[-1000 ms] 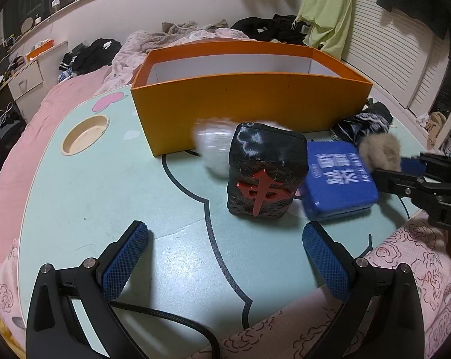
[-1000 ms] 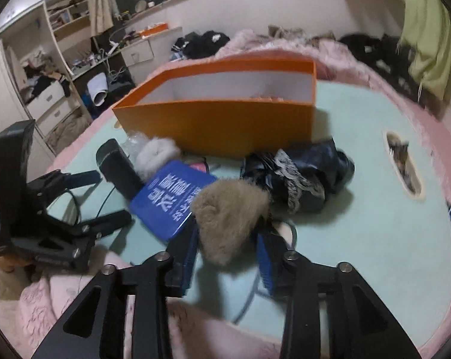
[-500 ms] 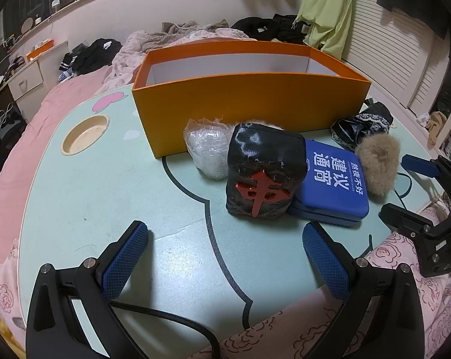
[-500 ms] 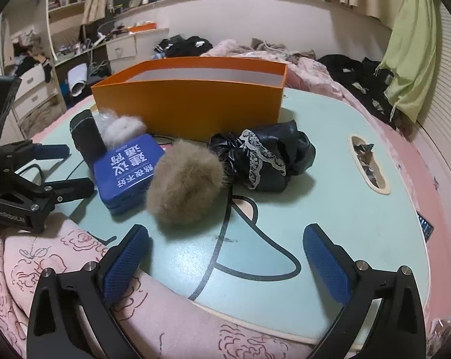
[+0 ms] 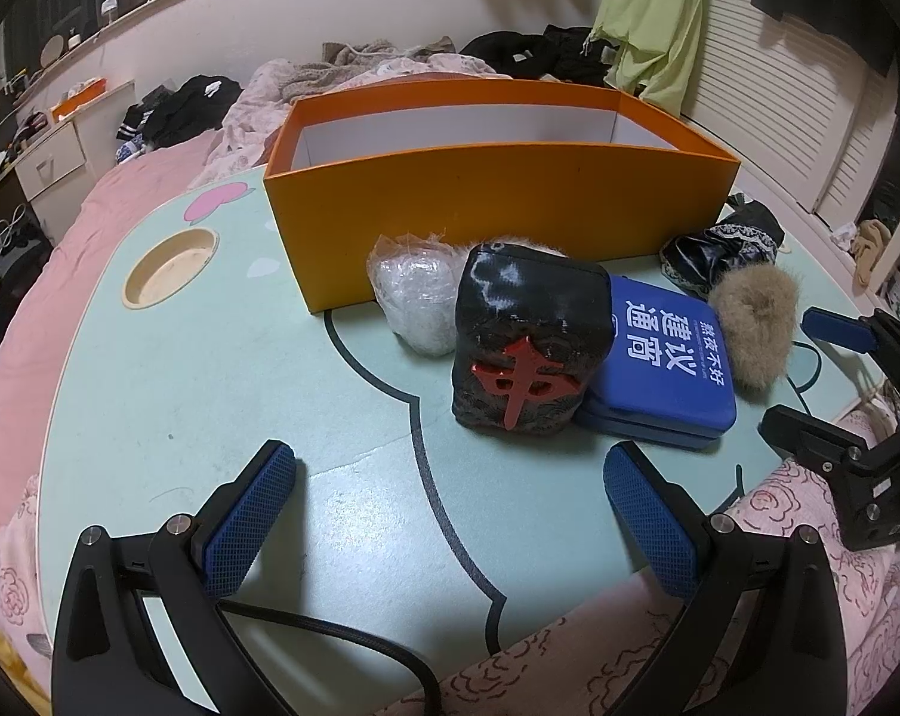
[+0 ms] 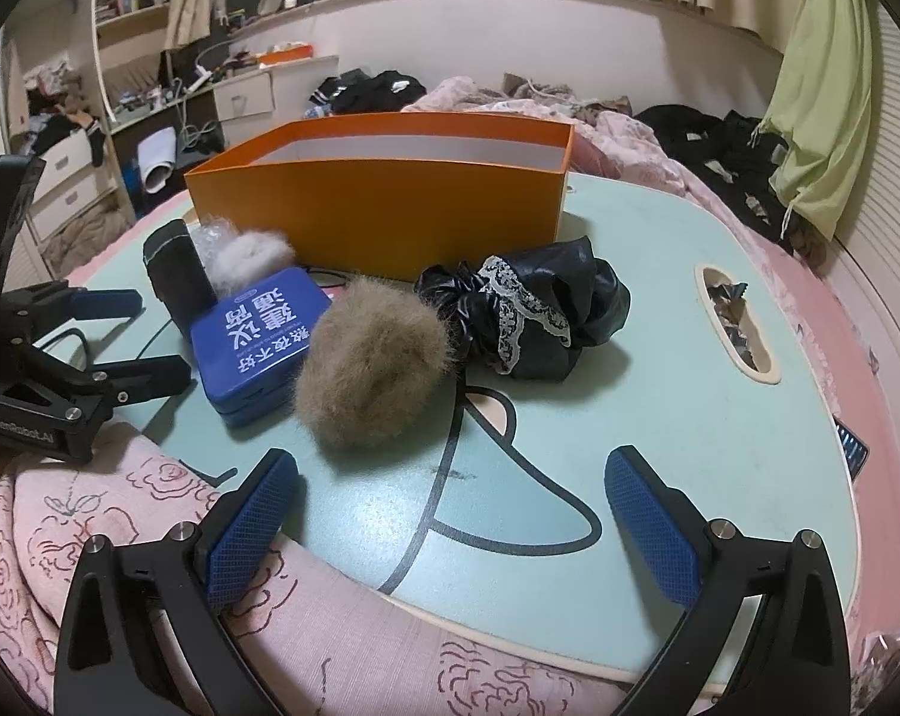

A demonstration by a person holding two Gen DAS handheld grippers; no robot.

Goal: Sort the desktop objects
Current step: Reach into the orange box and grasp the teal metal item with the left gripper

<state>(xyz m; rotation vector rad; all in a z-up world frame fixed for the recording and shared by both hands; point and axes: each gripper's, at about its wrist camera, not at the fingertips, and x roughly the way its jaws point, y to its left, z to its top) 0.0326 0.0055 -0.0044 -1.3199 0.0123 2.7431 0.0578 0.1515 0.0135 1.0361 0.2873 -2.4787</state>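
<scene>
An orange box (image 5: 498,203) (image 6: 384,209) stands on the pale green table (image 5: 211,394) (image 6: 659,358). In front of it sit a clear plastic wad (image 5: 417,298), a black pouch with a red character (image 5: 527,352) (image 6: 175,274), a blue tin (image 5: 668,364) (image 6: 253,340), a tan fur ball (image 5: 754,328) (image 6: 372,364) and a black lace-trimmed bundle (image 5: 724,244) (image 6: 533,310). My left gripper (image 5: 450,507) stands open short of the pouch, holding nothing. My right gripper (image 6: 450,519) is open and holds nothing, with the fur ball lying just beyond its left pad.
A round cup hole (image 5: 169,268) is cut into the table at the left, and an oblong slot (image 6: 736,316) at the right. A pink flowered blanket (image 6: 122,513) lies along the near edge. A cable (image 5: 342,650) trails from the left gripper. Clothes are heaped on the bed behind.
My right gripper has let go of the tan fur ball, opened wide and drawn back. The fur ball now rests on the table beside the blue tin. The left gripper kept still.
</scene>
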